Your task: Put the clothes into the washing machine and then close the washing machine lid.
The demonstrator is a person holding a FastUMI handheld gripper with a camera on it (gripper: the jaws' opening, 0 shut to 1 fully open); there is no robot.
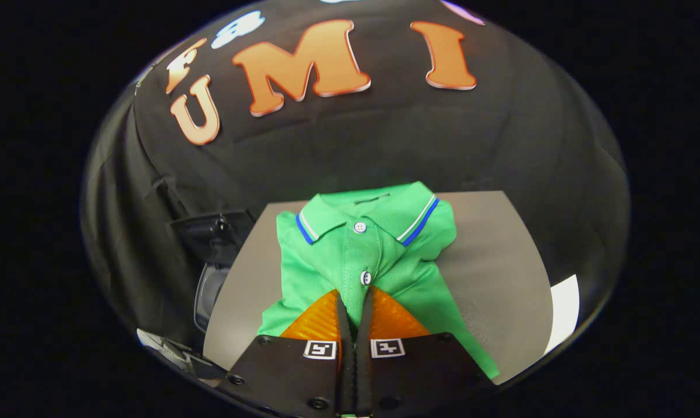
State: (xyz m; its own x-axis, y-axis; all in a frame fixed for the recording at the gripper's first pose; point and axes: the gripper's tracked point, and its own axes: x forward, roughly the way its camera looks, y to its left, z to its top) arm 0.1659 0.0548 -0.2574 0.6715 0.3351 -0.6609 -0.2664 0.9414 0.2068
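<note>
— What do you see of the clothes?
— I see a green polo shirt (379,255), folded, collar toward the surface's far edge, blue-and-white collar trim, two white buttons.
— And the washing machine?
— Dark, off the surface's left edge (210,255).

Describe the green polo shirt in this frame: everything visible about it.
The green polo shirt is a folded knit-looking garment lying front-up on the grey table. Its collar is trimmed with white and blue stripes, and two white buttons run down its placket. The fabric is slightly rumpled at the sleeves. The gripper sits over its lower front, jaws nearly closed with tips at the lower button; whether they pinch cloth cannot be told.
</note>
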